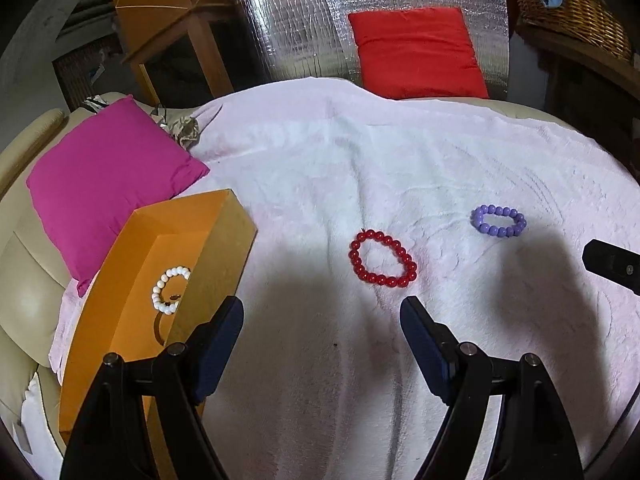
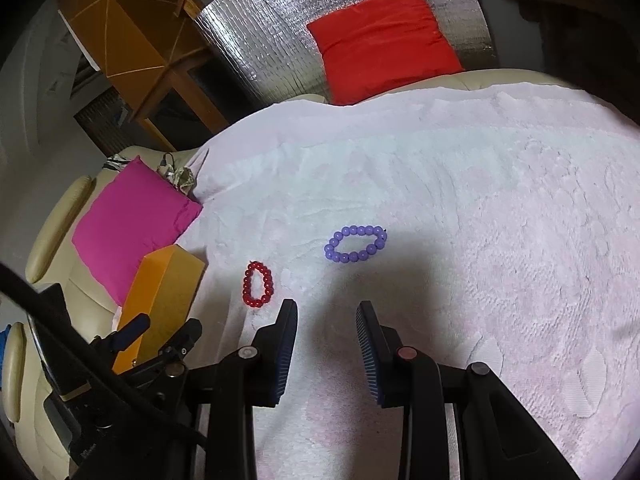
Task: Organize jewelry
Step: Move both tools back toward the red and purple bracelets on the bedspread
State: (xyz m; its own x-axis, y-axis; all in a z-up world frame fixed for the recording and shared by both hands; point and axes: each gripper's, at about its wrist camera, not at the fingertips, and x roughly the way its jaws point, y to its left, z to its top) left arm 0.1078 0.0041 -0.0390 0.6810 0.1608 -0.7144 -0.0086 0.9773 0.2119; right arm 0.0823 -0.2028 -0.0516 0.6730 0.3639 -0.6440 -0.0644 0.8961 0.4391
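A pale pink fleece blanket covers a cream leather sofa. Behind: crinkled silver foil sheet, red cushion, magenta cushion.

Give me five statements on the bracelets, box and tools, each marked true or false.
1. A white bracelet lies inside the orange box. True.
2. The red bracelet is in the box. False: it lies on the blanket.
3. The left tool grips the red bracelet. False: it is open and holds nothing.
4. The purple bracelet lies on the blanket. True.
5. The right tool holds the purple bracelet. False: nothing is between its fingers.
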